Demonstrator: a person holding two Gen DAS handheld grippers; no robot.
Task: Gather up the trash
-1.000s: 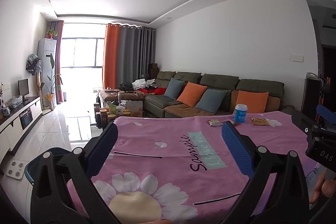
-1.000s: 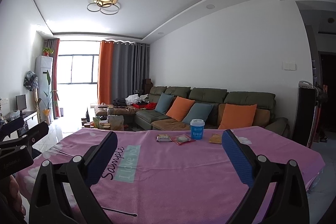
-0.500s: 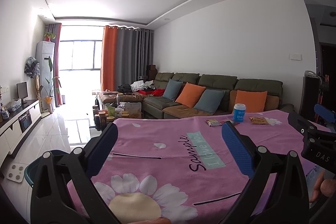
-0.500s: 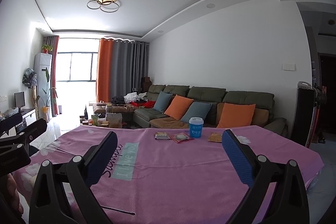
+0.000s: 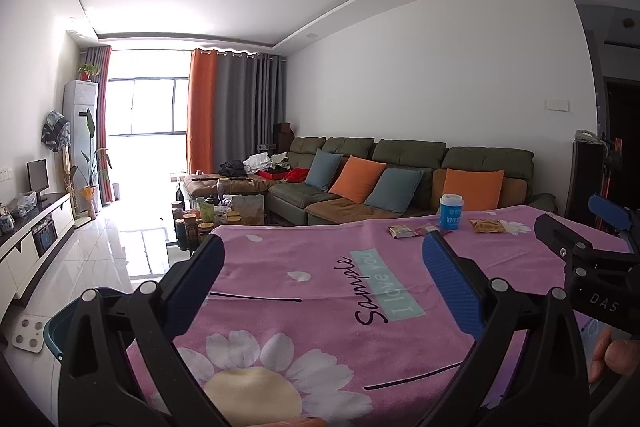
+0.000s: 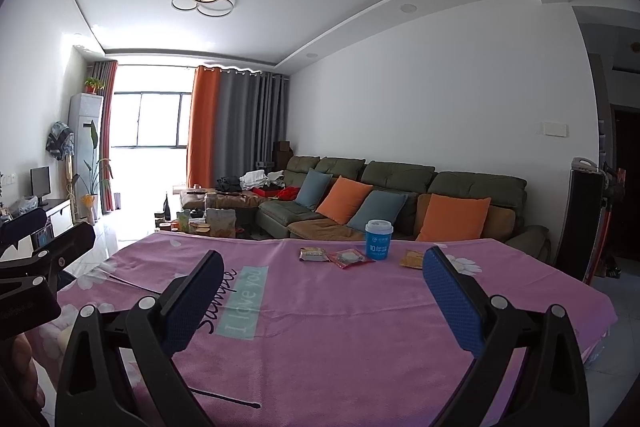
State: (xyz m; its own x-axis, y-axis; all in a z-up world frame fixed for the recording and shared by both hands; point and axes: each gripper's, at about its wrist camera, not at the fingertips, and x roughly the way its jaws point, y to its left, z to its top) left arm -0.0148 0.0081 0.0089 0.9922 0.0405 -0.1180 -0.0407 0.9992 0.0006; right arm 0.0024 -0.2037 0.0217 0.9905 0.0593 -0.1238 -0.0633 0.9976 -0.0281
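A living room with a green sofa (image 6: 404, 187) along the far wall lies behind a bench (image 6: 360, 327) draped in a pink cloth printed with daisies and the words "Sample I love you". The blue paper cup (image 6: 378, 239) stands upright near the bench's far edge, in front of the sofa. Just left of the cup lie a red wrapper (image 6: 351, 258) and, beyond that, a brownish packet (image 6: 313, 254); their printing is too small to read. Right of the cup lies a yellow wrapper (image 6: 413, 259), partly cut off by a blue pad in the right wrist view.

The left claw (image 5: 323, 271) is released, its fingers spread wide over the cloth with nothing between them. The right claw (image 6: 323, 281) is released too, well short of the cup. A dark teal bin (image 5: 66, 327) shows off the bench's left side, mostly hidden behind the left claw's frame.
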